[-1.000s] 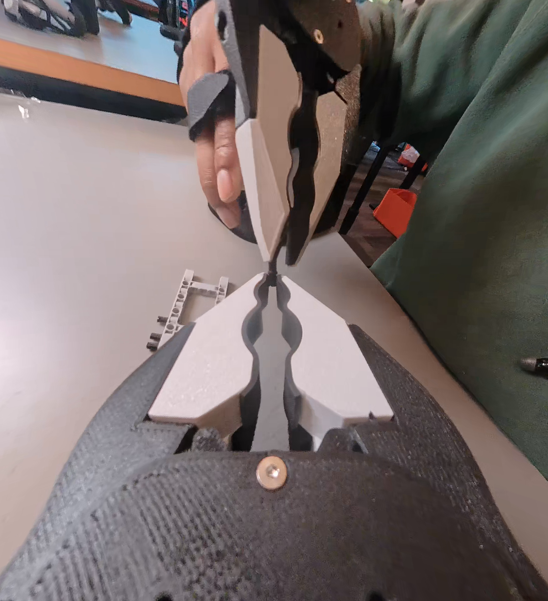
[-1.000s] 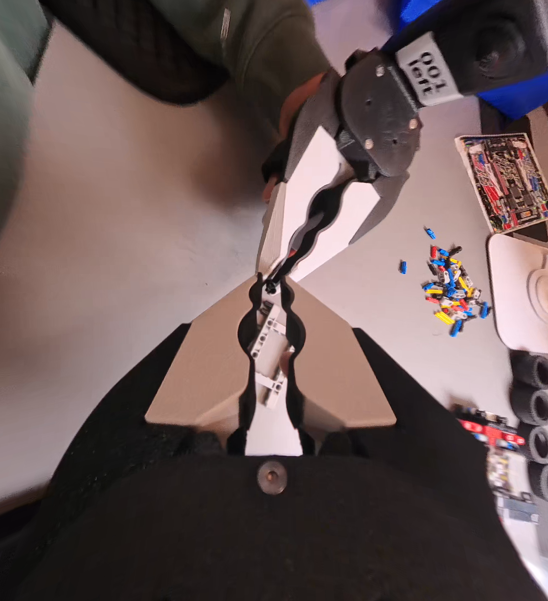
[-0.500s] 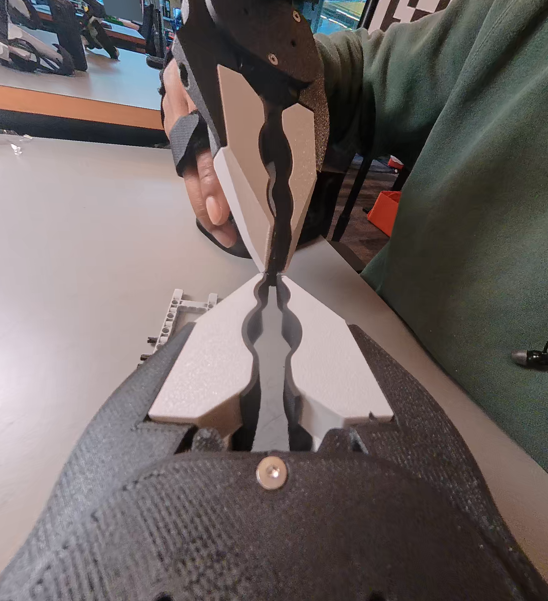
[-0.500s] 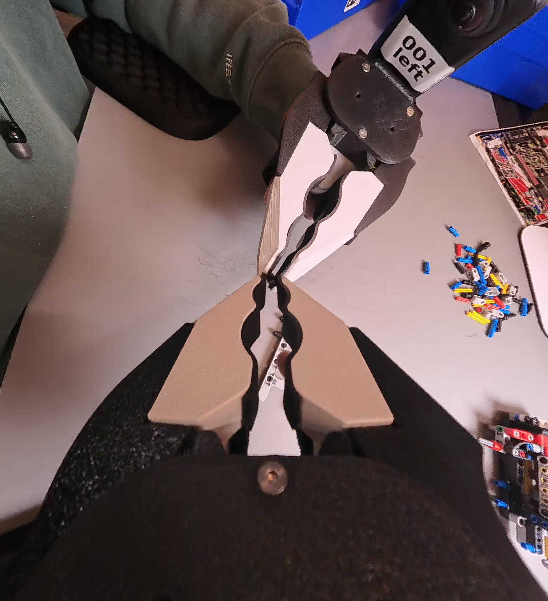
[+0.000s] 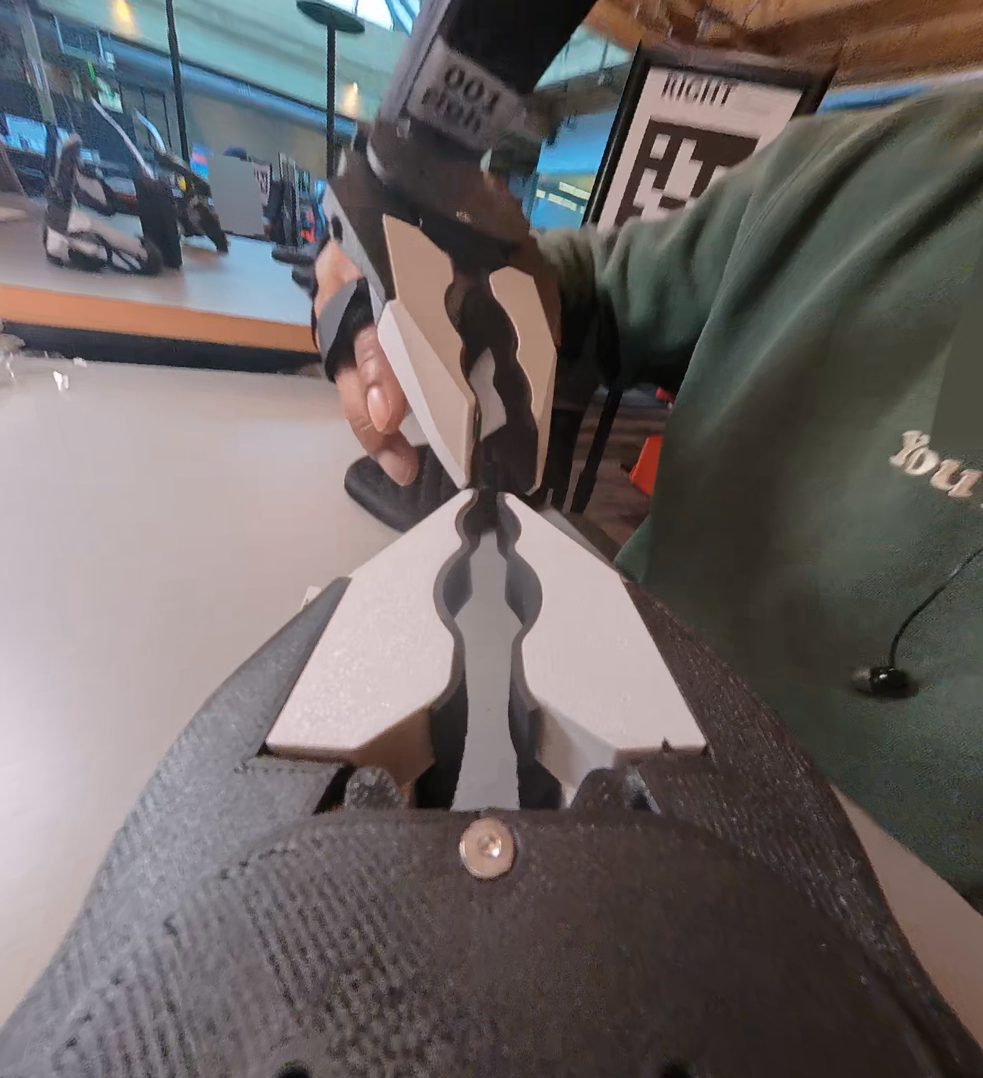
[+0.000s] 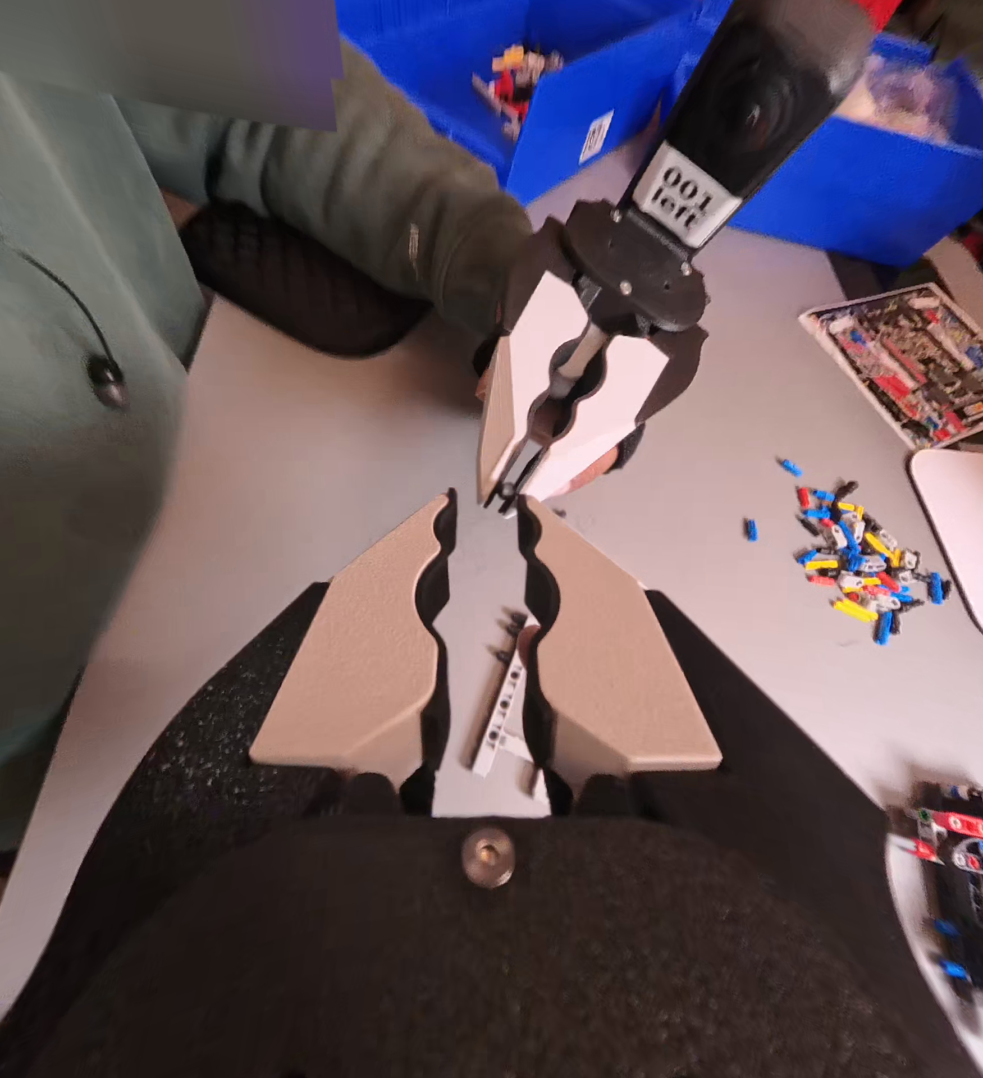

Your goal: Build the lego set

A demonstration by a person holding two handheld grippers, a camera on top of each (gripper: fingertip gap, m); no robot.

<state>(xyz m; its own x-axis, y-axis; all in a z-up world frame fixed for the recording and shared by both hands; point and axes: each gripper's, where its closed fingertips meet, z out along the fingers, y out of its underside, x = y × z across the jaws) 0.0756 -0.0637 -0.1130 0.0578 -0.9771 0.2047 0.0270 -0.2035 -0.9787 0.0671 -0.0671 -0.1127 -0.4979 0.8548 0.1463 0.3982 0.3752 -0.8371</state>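
The right gripper (image 6: 486, 504) stands open above the grey frame (image 6: 500, 709) on the table (image 6: 302, 496). Just beyond, the left gripper (image 5: 484, 506) is closed, apparently pinching a small black pin (image 6: 506, 491) for handover. Loose pieces (image 6: 856, 560) lie farther right.

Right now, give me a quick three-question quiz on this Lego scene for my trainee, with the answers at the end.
1. True or false: the right gripper is open.
2. Pick one: the left gripper pinches A) a yellow beam, B) a small black pin, C) nothing.
3. Fill in: the grey frame piece, seen between the right gripper's fingers, lies on the ___.

Key: 1 true. 2 B. 3 table.
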